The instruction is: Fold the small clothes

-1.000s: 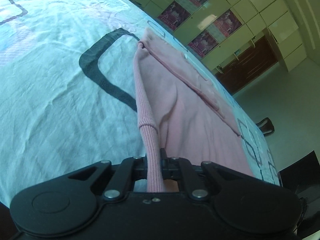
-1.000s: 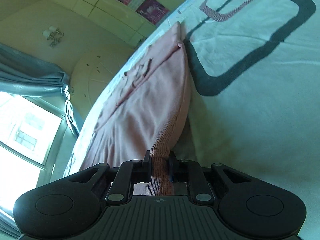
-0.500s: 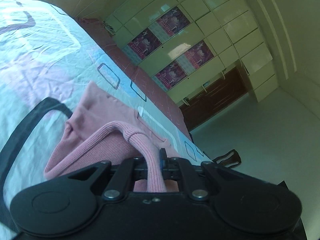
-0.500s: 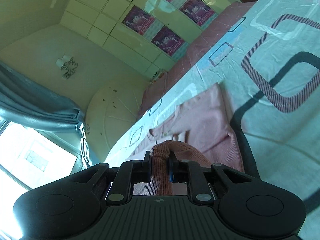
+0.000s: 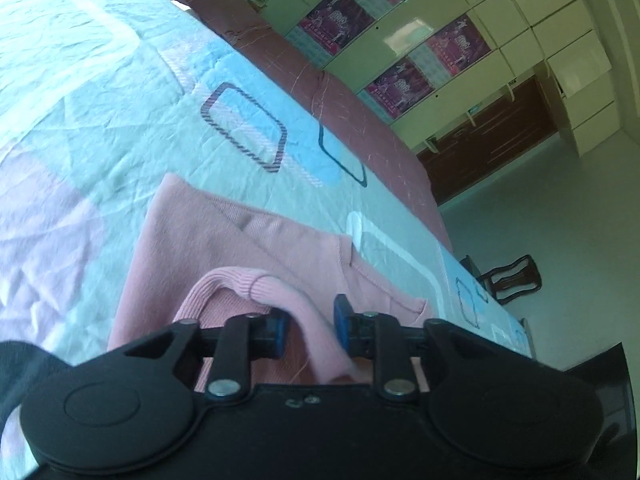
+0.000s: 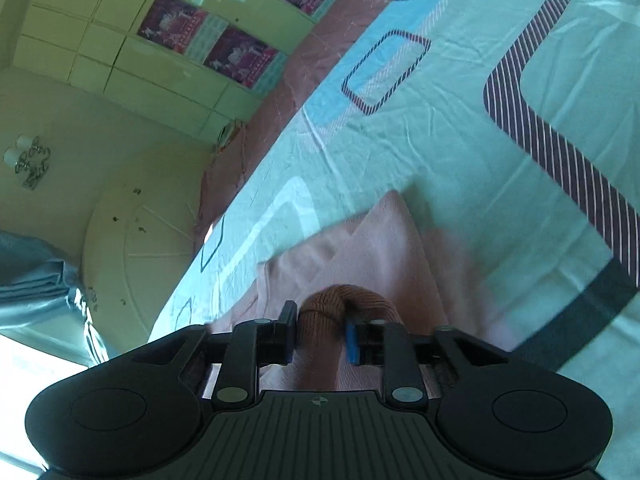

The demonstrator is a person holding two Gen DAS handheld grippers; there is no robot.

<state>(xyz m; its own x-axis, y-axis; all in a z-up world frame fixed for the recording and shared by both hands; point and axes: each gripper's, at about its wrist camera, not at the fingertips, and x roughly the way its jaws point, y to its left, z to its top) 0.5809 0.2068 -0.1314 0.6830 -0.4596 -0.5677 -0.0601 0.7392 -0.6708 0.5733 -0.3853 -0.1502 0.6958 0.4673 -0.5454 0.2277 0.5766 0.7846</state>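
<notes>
On the bed (image 5: 120,80), your 2 grippers' jaws have just been opening, pink sweater (image 5: 192,240) hem loose between them.

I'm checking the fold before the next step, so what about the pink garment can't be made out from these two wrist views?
- Left wrist: the pink garment's near part is hidden behind the left gripper.
- Right wrist: its near part is hidden behind the right gripper; the far corner is blurred.
- Whether the ribbed hem still touches either finger: cannot tell.
</notes>
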